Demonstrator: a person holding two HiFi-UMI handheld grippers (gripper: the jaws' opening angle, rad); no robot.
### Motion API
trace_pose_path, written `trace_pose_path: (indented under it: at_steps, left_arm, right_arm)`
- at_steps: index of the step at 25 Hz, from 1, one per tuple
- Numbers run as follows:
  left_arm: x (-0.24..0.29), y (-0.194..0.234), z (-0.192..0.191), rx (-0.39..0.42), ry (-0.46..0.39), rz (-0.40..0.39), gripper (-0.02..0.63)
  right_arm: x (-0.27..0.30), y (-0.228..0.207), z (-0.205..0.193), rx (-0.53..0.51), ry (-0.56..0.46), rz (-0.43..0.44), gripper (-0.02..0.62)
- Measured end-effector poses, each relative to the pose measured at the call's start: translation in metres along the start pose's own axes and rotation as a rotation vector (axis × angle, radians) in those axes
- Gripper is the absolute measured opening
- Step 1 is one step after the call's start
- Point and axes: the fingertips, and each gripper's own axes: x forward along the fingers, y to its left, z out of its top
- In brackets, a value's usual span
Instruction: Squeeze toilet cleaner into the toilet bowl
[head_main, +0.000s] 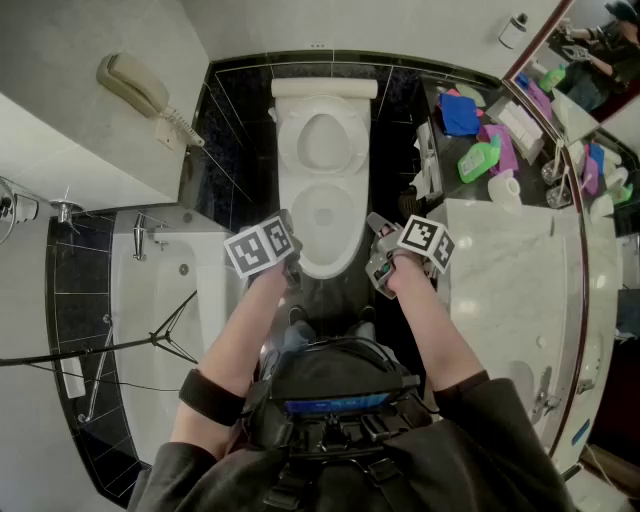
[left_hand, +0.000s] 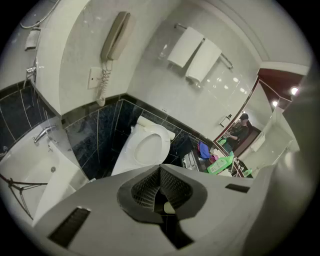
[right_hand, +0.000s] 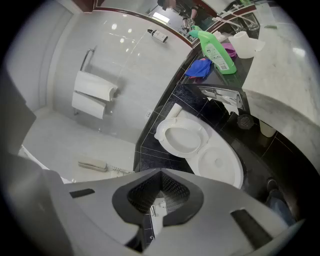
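A white toilet (head_main: 325, 215) stands against the black tiled wall, straight ahead of me. Its seat (head_main: 322, 140) seems raised against the cistern, leaving the bowl (right_hand: 217, 165) uncovered. A green cleaner bottle (head_main: 480, 160) lies on the dark counter to the right of the toilet; the same bottle (right_hand: 217, 50) shows in both gripper views (left_hand: 220, 164). My left gripper (head_main: 290, 268) hovers by the bowl's front left rim and is shut with nothing in it (left_hand: 161, 172). My right gripper (head_main: 378, 275) hangs at the front right rim, also shut and empty (right_hand: 161, 174).
A bathtub (head_main: 150, 300) lies to the left, with a wall phone (head_main: 135, 85) above it. A marble vanity (head_main: 510, 270) runs along the right. A blue cloth (head_main: 460, 112) and purple items share the dark counter. Toilet rolls (left_hand: 195, 55) hang on the wall.
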Motion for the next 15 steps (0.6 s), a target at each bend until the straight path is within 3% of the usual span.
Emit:
trace_pose_path:
  at_steps: [15]
  left_arm:
    - [0.0034, 0.0019, 0.0008, -0.005, -0.002, -0.005, 0.003]
  right_arm:
    - [0.0036, -0.0027, 0.0011, 0.014, -0.004, 0.004, 0.002]
